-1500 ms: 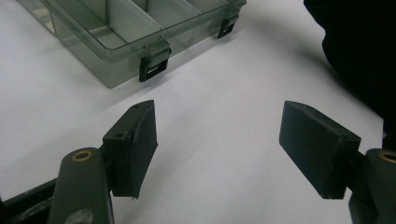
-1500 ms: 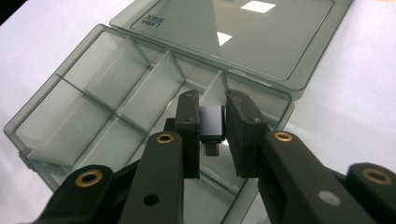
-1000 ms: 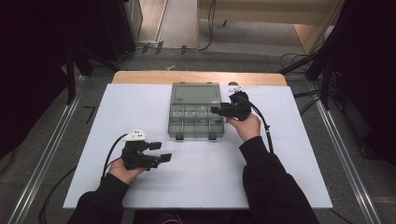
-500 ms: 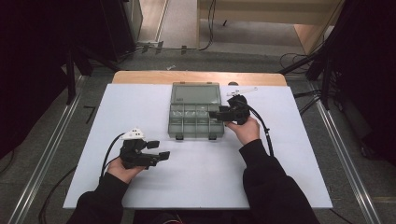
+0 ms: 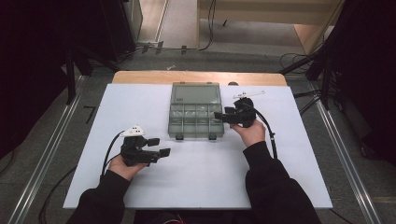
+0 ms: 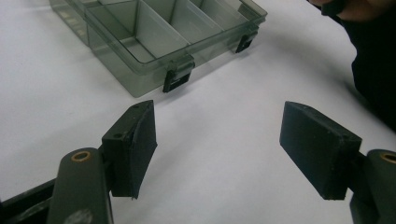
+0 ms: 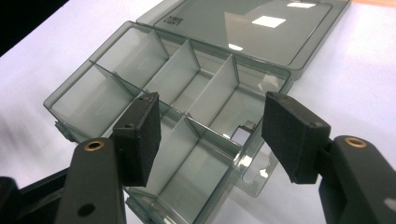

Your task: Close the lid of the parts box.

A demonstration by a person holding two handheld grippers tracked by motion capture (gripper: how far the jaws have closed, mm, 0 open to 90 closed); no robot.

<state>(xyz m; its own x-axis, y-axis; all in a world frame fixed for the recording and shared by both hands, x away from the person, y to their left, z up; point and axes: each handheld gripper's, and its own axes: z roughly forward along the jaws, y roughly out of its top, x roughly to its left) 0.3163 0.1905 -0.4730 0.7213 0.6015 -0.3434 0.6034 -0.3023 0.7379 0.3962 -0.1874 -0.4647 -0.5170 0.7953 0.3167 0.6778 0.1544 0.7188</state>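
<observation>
A smoky clear plastic compartment box (image 5: 194,122) lies open at the table's far middle, its lid (image 5: 195,94) folded flat behind it. Its compartments (image 7: 187,93) look empty. My right gripper (image 5: 220,115) is at the box's right side with its jaws over the near compartments. It stands open (image 7: 210,107), and nothing is pressed between the pads. My left gripper (image 5: 159,146) hovers low over the white table, in front and to the left of the box. It is open (image 6: 217,116), with bare tabletop between its jaws. The box's front latches (image 6: 178,79) face it.
The white tabletop (image 5: 280,177) spreads around the box, with a wooden strip (image 5: 196,77) along its far edge. Cables trail from both grippers. Metal rails (image 5: 46,154) run along the floor on both sides. A small white part (image 5: 250,94) lies right of the lid.
</observation>
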